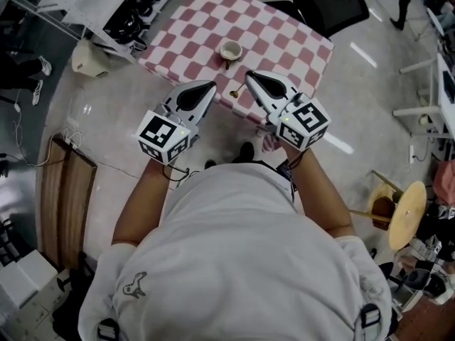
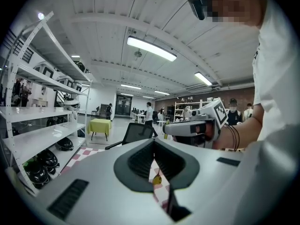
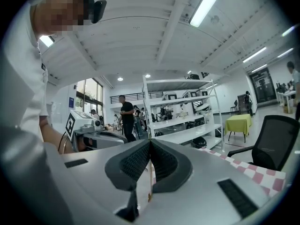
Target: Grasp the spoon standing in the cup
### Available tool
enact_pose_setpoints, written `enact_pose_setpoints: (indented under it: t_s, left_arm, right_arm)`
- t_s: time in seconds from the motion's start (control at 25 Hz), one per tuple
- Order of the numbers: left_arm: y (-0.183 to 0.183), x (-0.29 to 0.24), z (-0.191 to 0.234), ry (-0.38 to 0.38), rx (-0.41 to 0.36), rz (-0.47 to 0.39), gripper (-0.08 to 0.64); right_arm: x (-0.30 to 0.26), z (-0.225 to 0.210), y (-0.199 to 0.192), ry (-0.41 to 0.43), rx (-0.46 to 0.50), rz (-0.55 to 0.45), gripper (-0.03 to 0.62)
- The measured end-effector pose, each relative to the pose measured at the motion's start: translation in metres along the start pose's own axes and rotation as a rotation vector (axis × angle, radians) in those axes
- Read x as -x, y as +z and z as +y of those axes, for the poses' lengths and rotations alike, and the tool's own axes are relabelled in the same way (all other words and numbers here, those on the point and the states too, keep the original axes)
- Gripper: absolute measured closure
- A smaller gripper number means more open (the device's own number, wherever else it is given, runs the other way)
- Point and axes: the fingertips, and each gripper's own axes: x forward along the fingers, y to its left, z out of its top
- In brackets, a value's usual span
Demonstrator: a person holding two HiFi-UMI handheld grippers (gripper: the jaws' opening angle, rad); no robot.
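A small white cup (image 1: 231,50) stands on the red-and-white checked table (image 1: 284,38). Near the table's front edge, a thin gold spoon (image 1: 234,92) hangs outside the cup with its bowl low. My right gripper (image 1: 249,76) is shut on the spoon's handle. In the right gripper view the handle (image 3: 149,182) runs down from the closed tips of the right gripper (image 3: 150,142). To the left of the spoon, my left gripper (image 1: 212,85) is shut and holds nothing. In the left gripper view the spoon's bowl (image 2: 157,179) shows below the shut left gripper (image 2: 153,142).
A black office chair (image 1: 327,2) stands behind the table. White shelving with dark helmets (image 1: 128,16) is at the far left. A wooden board (image 1: 64,197) lies on the floor at the left, and a round wooden stool (image 1: 405,215) stands at the right.
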Motion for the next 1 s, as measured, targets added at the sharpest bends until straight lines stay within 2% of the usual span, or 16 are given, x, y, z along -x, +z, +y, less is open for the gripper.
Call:
enact_pose_setpoints:
  t_s: [0.16,0.4,0.56,1.0]
  left_arm:
    - [0.005,0.036,-0.008,-0.019,-0.016,-0.021,0.548]
    - [-0.009,0.078,-0.024,-0.061,-0.030,-0.019,0.548]
    - [-0.013,0.093,-0.037,-0.065,-0.011,-0.042,0.548]
    - [-0.020,0.095,-0.087,-0.059,-0.016,-0.017,0.548]
  right_arm:
    - [0.003,0.034,0.005,-0.026,0.008,-0.017,0.560]
    - [0.012,0.083,-0.002,-0.063,0.004,-0.018,0.560]
    - [0.029,0.100,-0.008,-0.075,-0.002,-0.019,0.560]
    - [0.085,0.119,-0.018,-0.018,0.005,0.009,0.560]
